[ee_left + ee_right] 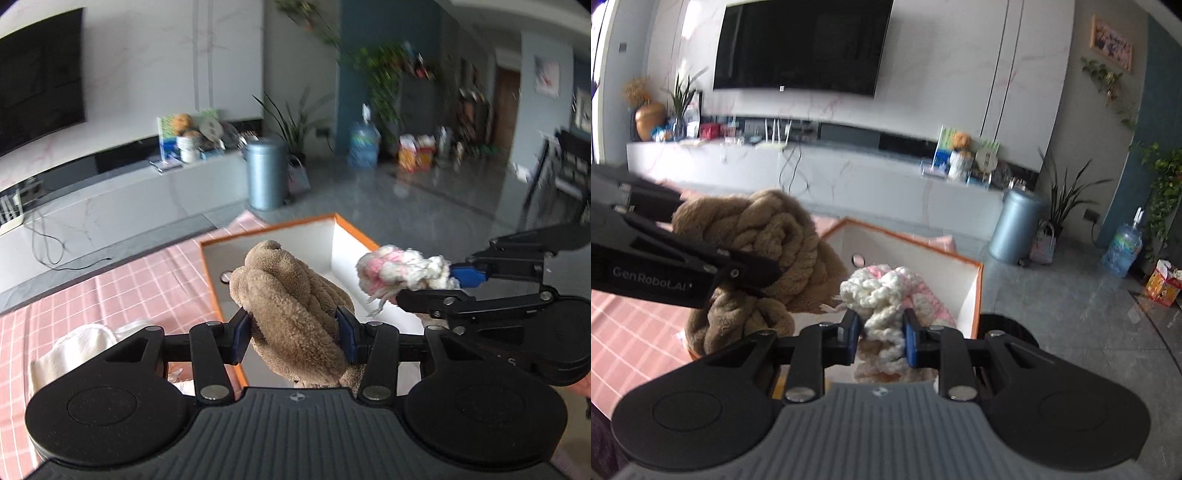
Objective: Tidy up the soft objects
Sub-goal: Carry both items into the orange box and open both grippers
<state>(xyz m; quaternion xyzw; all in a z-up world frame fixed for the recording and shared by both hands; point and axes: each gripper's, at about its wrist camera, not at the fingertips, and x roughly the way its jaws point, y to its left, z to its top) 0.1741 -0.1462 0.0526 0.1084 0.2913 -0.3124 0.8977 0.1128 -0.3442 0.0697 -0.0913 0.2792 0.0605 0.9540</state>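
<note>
Two bundles remain unplaced: left gripper [293, 334] clamps a brown plush roll [291, 306], right gripper [880, 338] a pink-white knit [886, 299], orange-rimmed box [354, 232] just ahead.

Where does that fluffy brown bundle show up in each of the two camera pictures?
Left wrist view: brown plush bundle sits centre, clamped between that gripper's own jaws.
Right wrist view: it is at left-centre, held by the other gripper.
Shared landmark: the orange-edged white box behind it.
</note>
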